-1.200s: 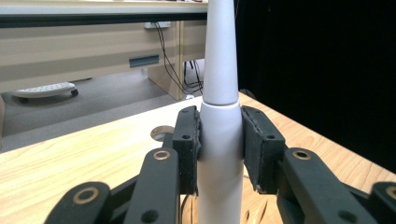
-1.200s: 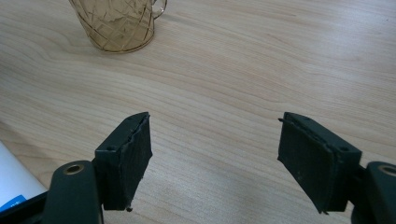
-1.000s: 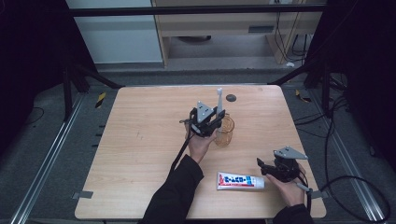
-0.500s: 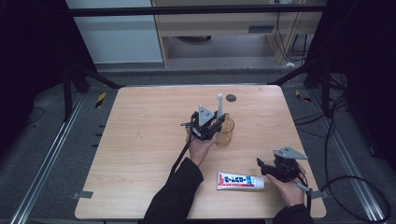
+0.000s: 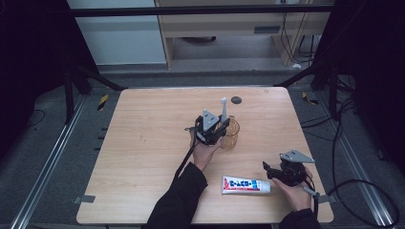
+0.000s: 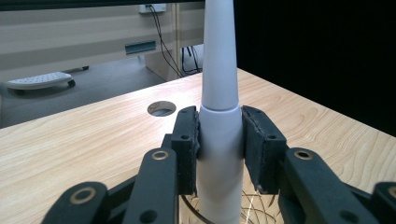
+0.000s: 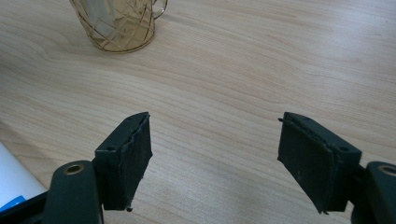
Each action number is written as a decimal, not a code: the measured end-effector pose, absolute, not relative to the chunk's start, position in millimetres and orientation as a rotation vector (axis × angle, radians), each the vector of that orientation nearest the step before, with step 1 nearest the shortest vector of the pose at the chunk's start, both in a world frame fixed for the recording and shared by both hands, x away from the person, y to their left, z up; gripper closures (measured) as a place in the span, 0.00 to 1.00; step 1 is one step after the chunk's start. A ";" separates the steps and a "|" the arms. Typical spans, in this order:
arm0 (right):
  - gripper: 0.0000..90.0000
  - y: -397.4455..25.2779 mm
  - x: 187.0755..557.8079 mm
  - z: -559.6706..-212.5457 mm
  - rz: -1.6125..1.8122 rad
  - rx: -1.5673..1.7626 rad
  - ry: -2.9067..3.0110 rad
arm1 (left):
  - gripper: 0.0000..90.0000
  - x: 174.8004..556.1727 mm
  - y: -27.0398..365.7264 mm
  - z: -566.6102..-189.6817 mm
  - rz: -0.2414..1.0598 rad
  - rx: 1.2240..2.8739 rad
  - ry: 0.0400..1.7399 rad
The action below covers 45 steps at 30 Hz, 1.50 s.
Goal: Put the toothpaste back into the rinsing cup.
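My left gripper [image 5: 216,130] is shut on a white toothbrush [image 5: 223,109] and holds it upright, its lower end inside an amber glass cup [image 5: 232,137] near the table's middle. In the left gripper view the jaws clamp the toothbrush handle [image 6: 219,140] from both sides, and the cup rim [image 6: 254,211] shows just below. My right gripper [image 5: 268,170] stands open low over the table at the front right, with nothing between its fingers. Just left of it lies a white toothpaste tube [image 5: 246,184]. The right gripper view has the open gripper [image 7: 215,158], the cup [image 7: 119,23] far ahead and the tube's edge [image 7: 11,186].
A round cable hole [image 5: 236,100] sits in the wooden table [image 5: 143,143] behind the cup, also in the left gripper view as the hole [image 6: 161,108]. Black frame legs and cables surround the table on the floor.
The left gripper has lowered the toothbrush slightly into the cup. The right gripper and the toothpaste tube have not moved.
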State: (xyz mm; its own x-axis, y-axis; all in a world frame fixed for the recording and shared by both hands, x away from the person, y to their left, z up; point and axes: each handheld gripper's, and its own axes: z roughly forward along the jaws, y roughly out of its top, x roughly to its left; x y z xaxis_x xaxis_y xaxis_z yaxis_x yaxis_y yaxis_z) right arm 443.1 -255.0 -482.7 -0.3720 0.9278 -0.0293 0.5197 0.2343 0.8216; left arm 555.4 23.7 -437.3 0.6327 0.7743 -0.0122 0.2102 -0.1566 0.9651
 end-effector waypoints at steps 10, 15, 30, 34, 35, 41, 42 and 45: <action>0.28 -254.8 443.5 -482.9 1.015 1.319 1.987 | 0.65 553.6 28.1 -433.9 0.597 1.697 0.804; 0.28 -254.4 443.2 -482.5 1.017 1.323 1.987 | 0.62 551.1 29.9 -434.7 0.600 1.714 0.796; 0.28 -254.4 443.5 -480.3 1.034 1.315 1.979 | 0.52 534.2 48.8 -433.0 0.610 1.766 0.761; 0.28 -254.2 442.9 -478.8 1.039 1.310 1.973 | 0.51 530.0 60.1 -434.7 0.599 1.791 0.772; 0.28 -254.1 442.7 -478.3 1.040 1.309 1.973 | 0.50 527.8 64.5 -434.9 0.608 1.801 0.775; 0.28 -253.1 440.8 -472.7 1.056 1.306 1.964 | 0.48 518.0 90.4 -437.4 0.585 1.837 0.818; 0.28 -252.7 440.4 -471.5 1.059 1.305 1.962 | 0.48 516.6 95.3 -437.8 0.586 1.842 0.831; 0.30 -251.0 439.2 -468.0 1.071 1.301 1.968 | 0.47 512.6 110.6 -436.9 0.582 1.847 0.857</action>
State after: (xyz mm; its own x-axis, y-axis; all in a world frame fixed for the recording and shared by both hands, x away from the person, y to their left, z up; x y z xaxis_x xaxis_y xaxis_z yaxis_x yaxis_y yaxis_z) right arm 439.2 -251.0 -468.0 -0.3852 0.9227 -0.0133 0.4901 0.2168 0.8443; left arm 512.6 110.6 -436.9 0.6362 0.7713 0.0183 0.3021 -0.2709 0.9140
